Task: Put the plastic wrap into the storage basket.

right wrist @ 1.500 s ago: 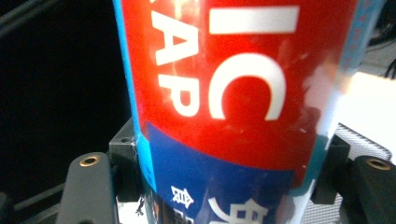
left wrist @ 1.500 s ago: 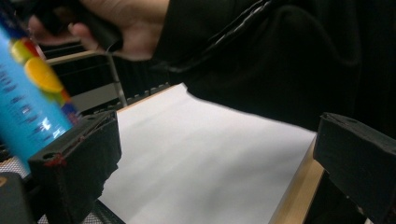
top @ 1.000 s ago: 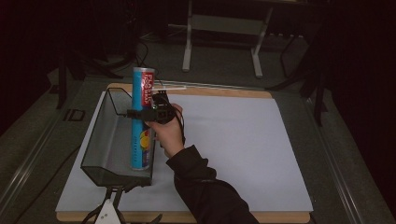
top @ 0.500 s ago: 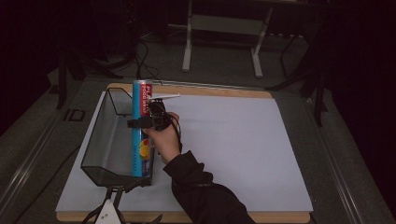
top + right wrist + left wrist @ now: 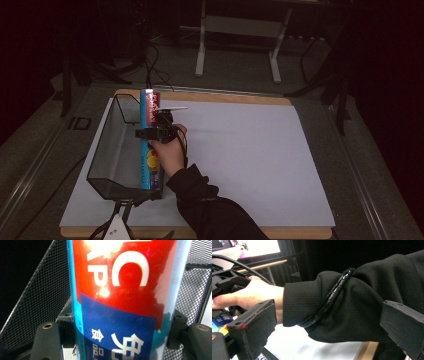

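Right gripper view: right gripper (image 5: 120,340) clamps mid-tube on the tall can (image 5: 122,297), inside the mesh basket (image 5: 107,160) at 9 o'clock. Looks light, stiff, slick, so hold mid-body. Left gripper (image 5: 327,337) gapes, empty.

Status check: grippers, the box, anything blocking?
Right gripper shut on the tall box, box low in the mesh basket. Left gripper open, idle beside the sleeve. Nothing in the way.

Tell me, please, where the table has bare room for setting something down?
The white sheet lies bare right of the right gripper to its far and right edges. It is crowded at the left, where the mesh basket holds the tall box.
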The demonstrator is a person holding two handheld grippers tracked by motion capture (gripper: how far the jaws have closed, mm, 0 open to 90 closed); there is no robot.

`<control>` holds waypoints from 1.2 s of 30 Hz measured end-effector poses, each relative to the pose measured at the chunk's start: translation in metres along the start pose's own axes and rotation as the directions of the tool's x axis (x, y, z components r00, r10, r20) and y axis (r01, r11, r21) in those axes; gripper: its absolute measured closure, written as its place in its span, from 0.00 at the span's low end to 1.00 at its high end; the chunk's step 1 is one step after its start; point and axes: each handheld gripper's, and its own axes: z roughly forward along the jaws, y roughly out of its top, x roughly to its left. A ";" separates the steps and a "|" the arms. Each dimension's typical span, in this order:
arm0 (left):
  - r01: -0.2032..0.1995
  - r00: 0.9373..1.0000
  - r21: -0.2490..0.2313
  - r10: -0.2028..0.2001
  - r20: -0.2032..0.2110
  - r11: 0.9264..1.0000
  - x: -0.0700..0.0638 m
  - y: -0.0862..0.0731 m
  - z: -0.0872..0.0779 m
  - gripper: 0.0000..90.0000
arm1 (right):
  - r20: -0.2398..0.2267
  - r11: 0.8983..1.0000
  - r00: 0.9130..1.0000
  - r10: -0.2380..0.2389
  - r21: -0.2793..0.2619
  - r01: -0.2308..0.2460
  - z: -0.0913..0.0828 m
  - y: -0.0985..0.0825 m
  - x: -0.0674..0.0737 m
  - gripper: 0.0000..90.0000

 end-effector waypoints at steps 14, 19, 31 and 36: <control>0.013 1.000 0.001 -0.013 -0.001 1.000 0.001 0.000 -0.001 0.02 | 0.080 1.000 0.997 0.014 0.016 -0.015 0.024 -0.001 -0.003 0.34; -0.002 1.000 0.006 0.002 0.005 1.000 0.000 0.000 -0.001 0.02 | 0.122 1.000 0.993 0.004 0.008 -0.005 0.032 -0.005 0.000 0.34; -0.002 1.000 0.007 0.002 0.013 1.000 0.000 0.000 -0.001 0.02 | 0.147 1.000 0.989 0.005 0.016 -0.007 0.040 -0.006 -0.007 0.32; -0.001 1.000 0.013 0.001 0.012 1.000 0.000 0.000 0.000 0.02 | 0.137 0.998 0.989 -0.059 0.024 0.056 0.038 -0.005 -0.009 0.28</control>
